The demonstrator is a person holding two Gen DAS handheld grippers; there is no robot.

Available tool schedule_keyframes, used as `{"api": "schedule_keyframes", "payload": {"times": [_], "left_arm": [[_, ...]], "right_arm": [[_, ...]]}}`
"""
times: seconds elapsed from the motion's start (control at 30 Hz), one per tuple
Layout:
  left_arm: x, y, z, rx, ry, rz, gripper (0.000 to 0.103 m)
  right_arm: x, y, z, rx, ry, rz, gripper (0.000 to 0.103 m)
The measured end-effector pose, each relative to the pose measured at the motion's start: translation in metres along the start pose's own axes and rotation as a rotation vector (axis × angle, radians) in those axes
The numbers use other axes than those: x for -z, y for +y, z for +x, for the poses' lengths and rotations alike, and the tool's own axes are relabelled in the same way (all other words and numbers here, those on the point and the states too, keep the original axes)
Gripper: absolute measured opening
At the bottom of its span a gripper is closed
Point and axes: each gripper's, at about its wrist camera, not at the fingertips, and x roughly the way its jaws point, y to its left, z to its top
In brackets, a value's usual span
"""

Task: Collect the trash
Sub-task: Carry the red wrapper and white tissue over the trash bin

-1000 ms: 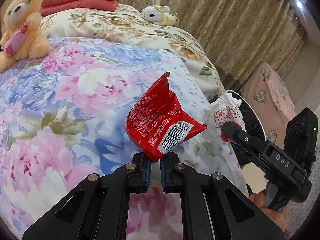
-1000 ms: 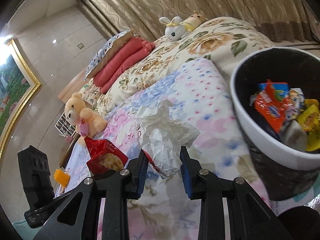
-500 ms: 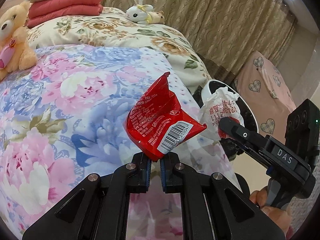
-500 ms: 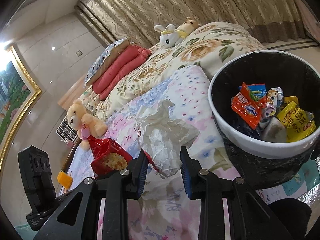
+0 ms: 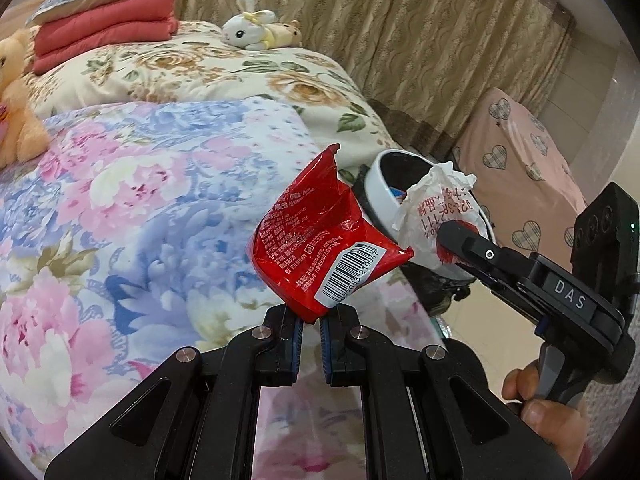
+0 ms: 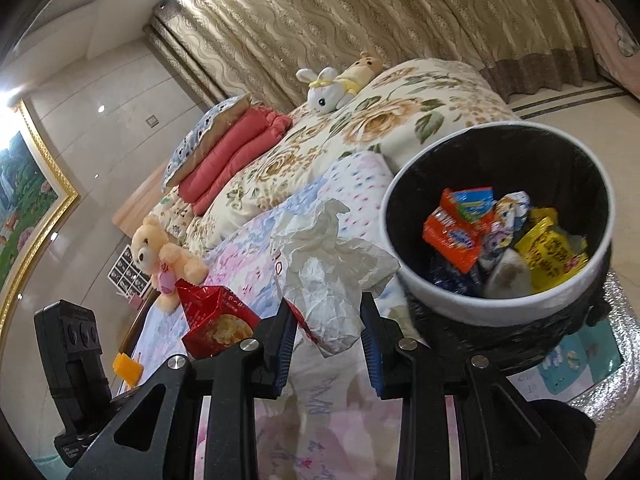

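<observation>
Trash is in both grippers, and the step in hand looks like the carry to the bin.

Left wrist view: the left gripper (image 5: 310, 334) sits at six o'clock of the frame, its jaws nearly together and pinching the bottom corner of a red snack wrapper (image 5: 320, 252), which stands up from the pads with its torn mouth pointing to twelve o'clock. The wrapper hangs clear above the floral bedspread (image 5: 120, 208). At three o'clock of the wrapper the right gripper (image 5: 452, 240) comes in from the lower right, gripping a crumpled white paper wrapper (image 5: 440, 208); a hand (image 5: 548, 412) holds its grip at five o'clock. Behind the paper shows the white rim of the trash bin (image 5: 380, 196), beside the bed's edge.

Right wrist view: the right gripper (image 6: 328, 344) has its jaws partly open, the width taken up by the crumpled white paper wrapper (image 6: 328, 280) that the blue pads press on from both sides. The trash bin (image 6: 460, 300) fills the two to four o'clock side, black-lined, with bright snack packets already heaped inside. The paper sits just left of the rim, not yet over the opening. The red snack wrapper (image 6: 216, 320) shows at eight o'clock.

Next, I judge, each gripper has to travel on until its load is over the bin's mouth before the jaws part; releasing now would likely drop the paper on the bedspread or the rim.
</observation>
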Motion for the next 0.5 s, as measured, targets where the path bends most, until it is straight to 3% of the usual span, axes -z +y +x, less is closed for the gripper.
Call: {"api": "schedule_keyframes", "payload": {"times": [0.5], "left_arm": [[-0.015, -0.051, 0.017, 0.073, 0.013, 0.088, 0.007]], "right_arm": [[-0.017, -0.032, -0.038, 0.091, -0.074, 0.025, 0.031]]}}
